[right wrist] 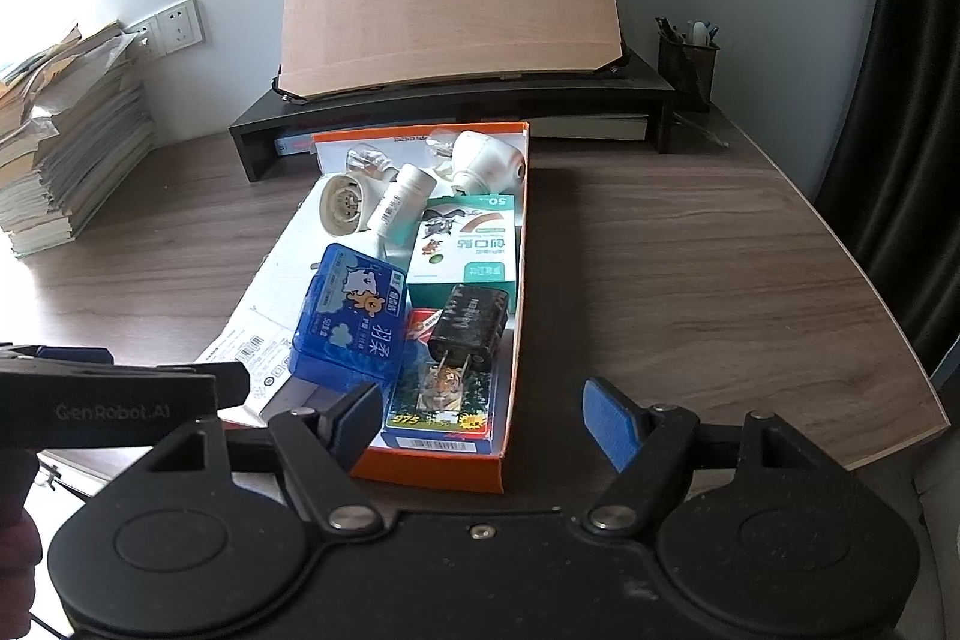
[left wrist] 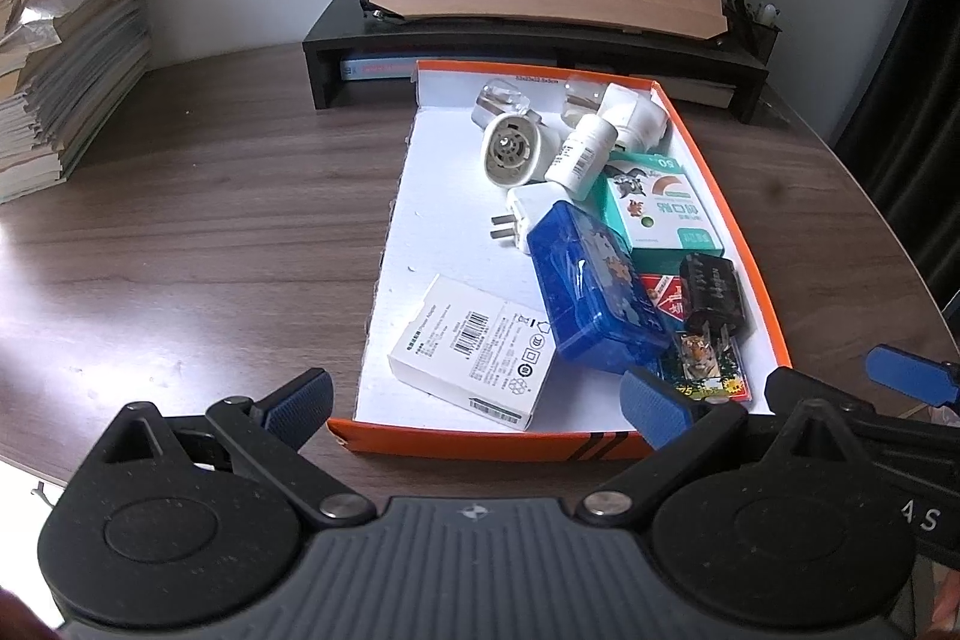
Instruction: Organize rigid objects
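tray (left wrist: 714,160) crowded right, bare left

Each black hand-held gripper (left wrist: 474,403) has blue finger pads (right wrist: 609,424) and silver pivot screws (right wrist: 354,516).

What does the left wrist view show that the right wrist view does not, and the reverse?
Only the left wrist view shows the white plug adapter with its two prongs, and the whole top face of the white barcode box. Only the right wrist view shows the blue case's printed lid, the pen holder in full and the table's right side. Both show the orange tray, the green-and-white box, the black charger, the tiger card box and open grippers, left and right.
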The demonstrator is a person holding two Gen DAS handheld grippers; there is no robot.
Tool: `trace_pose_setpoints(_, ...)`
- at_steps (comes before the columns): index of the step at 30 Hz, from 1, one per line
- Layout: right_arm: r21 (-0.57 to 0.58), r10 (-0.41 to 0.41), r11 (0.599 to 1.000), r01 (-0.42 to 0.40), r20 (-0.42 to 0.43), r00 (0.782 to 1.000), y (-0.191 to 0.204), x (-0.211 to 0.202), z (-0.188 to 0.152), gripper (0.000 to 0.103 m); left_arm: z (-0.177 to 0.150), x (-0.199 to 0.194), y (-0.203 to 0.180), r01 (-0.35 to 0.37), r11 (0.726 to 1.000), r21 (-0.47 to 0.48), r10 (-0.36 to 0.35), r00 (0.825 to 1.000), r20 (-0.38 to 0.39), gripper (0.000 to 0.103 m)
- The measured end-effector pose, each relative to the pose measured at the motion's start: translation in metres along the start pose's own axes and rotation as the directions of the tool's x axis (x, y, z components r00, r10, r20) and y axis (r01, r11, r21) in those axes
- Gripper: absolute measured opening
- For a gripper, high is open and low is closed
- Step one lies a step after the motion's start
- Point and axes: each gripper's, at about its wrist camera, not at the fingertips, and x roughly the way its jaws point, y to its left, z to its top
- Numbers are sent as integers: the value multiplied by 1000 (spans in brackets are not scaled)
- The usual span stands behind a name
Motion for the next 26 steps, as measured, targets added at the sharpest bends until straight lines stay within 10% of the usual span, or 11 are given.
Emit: trace_pose_setpoints(26, -16, 17, 1000, -17, 4, 1000, -2, -2, 0, 87, -1, 0, -1, -10, 1000, -20, 10, 1000, -10, 103)
